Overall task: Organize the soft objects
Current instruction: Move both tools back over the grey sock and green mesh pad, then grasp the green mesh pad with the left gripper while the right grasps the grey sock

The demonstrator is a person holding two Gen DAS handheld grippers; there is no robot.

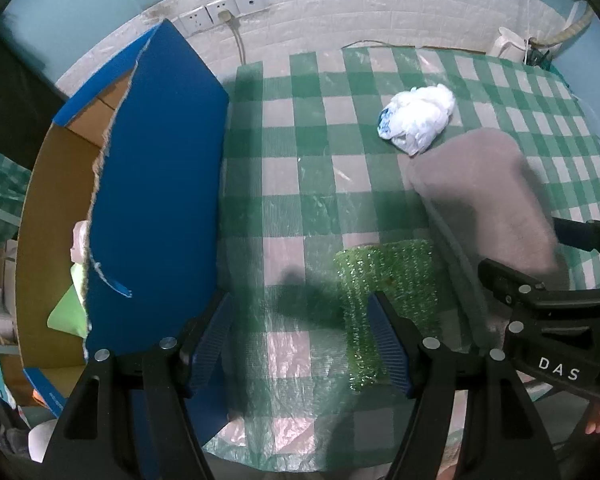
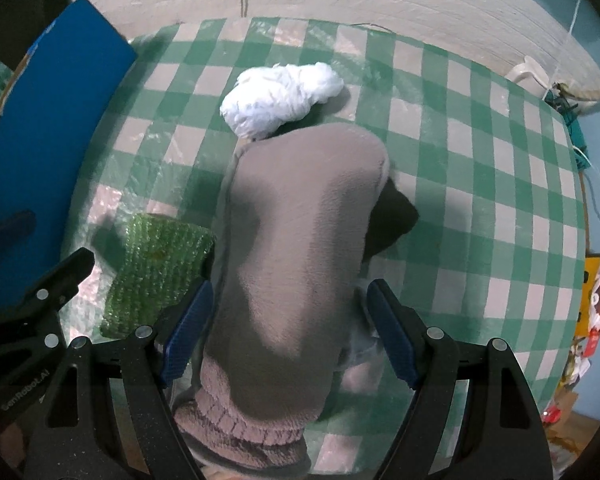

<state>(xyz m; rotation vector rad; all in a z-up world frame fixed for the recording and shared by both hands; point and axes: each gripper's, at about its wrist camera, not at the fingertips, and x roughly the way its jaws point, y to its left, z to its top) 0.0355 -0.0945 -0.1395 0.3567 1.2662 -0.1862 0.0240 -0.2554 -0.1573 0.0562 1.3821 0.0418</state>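
A grey-brown fleece garment (image 2: 300,248) lies on the green checked table (image 2: 480,184), its ribbed cuff toward me. My right gripper (image 2: 290,328) is open, its blue pads on either side of the garment. A crumpled white plastic bag (image 2: 280,96) lies beyond it. A green bubble-wrap piece (image 2: 156,272) lies to the garment's left. My left gripper (image 1: 300,340) is open and empty above the table, with the bubble wrap (image 1: 384,296) by its right finger. The garment (image 1: 484,200) and the bag (image 1: 418,118) show in the left wrist view too.
A blue cardboard box (image 1: 160,184) with an open top stands at the table's left edge, with a light green item (image 1: 70,312) inside. A white kettle (image 1: 510,42) stands at the far right corner. Wall sockets (image 1: 220,10) sit behind the table.
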